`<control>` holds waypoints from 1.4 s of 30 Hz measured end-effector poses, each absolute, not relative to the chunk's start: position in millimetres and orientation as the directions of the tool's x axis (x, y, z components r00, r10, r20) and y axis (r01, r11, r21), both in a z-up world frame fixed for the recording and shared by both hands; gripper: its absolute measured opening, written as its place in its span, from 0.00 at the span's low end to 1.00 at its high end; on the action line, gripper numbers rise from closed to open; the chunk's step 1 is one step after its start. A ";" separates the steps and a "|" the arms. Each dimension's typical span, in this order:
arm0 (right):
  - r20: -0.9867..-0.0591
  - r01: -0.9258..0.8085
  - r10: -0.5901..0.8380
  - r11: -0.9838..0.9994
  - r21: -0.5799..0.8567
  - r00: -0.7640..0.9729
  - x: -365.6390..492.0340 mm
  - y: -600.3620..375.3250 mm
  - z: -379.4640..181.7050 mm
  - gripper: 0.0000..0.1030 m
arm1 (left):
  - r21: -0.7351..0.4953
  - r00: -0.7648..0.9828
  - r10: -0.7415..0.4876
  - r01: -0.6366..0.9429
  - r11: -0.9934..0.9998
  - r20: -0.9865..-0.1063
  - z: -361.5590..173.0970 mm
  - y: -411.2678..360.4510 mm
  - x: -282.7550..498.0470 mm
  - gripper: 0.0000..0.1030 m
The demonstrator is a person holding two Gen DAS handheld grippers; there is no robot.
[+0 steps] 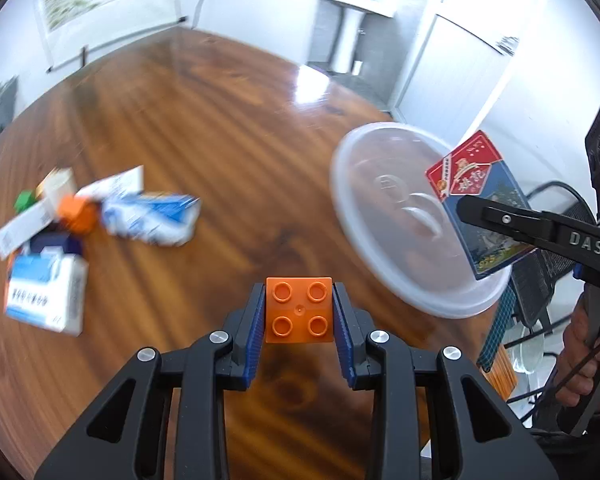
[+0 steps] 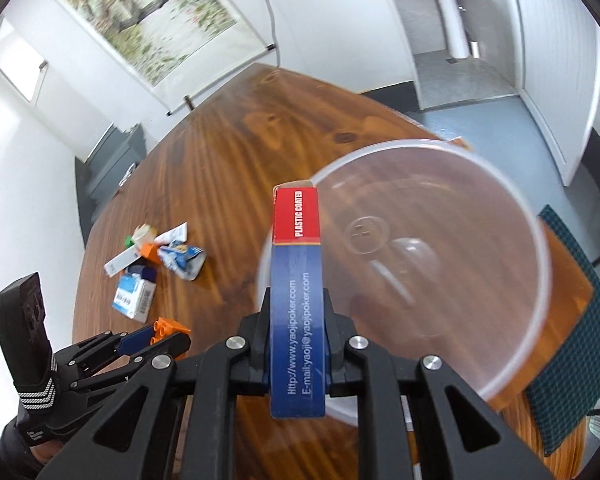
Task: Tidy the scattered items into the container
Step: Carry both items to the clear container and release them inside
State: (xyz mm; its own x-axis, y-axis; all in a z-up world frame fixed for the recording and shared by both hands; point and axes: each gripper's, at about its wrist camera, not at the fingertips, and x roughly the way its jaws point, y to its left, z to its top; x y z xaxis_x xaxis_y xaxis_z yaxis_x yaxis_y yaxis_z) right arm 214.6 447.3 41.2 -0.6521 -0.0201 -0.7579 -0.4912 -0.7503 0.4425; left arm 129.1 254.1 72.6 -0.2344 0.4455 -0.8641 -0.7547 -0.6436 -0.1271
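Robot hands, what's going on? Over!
Left gripper clamps orange brick. Right gripper clamps card box by clear container. Nothing blocking.

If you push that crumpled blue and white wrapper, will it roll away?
Probably not. The crumpled blue and white wrapper looks thin and floppy, so it would likely slide or just squash. It seems very light, lying flat on the wooden table.

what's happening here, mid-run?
A person is tidying a wooden table with two handheld grippers. The left gripper is shut on an orange toy brick; the right gripper is shut on a playing-card box, held by the clear plastic container. The container looks empty. A pile of boxes and packets lies on the table.
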 end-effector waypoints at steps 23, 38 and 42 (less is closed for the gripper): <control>-0.791 -0.511 0.010 -0.768 0.385 -0.612 185.7 516.6 28.1 0.19 | -0.138 -0.182 0.476 -0.816 -0.562 -0.861 63.9 364.9 132.4 0.33; -0.793 -0.551 0.010 -0.724 0.415 -0.609 179.6 527.1 24.7 0.59 | -0.172 -0.181 0.495 -0.793 -0.585 -0.850 60.1 368.5 118.2 0.73; -0.789 -0.551 0.018 -0.726 0.413 -0.615 181.9 524.0 28.6 0.59 | -0.176 -0.195 0.491 -0.771 -0.612 -0.849 59.8 362.5 114.2 0.74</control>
State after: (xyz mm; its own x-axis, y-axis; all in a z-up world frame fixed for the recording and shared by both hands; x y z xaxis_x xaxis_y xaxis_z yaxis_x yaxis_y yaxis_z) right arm 181.9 524.0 28.6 -0.6145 0.0180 -0.7887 -0.5507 -0.7256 0.4125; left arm 114.2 362.5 59.8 -0.1953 0.4906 -0.8492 -0.7707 -0.6123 -0.1765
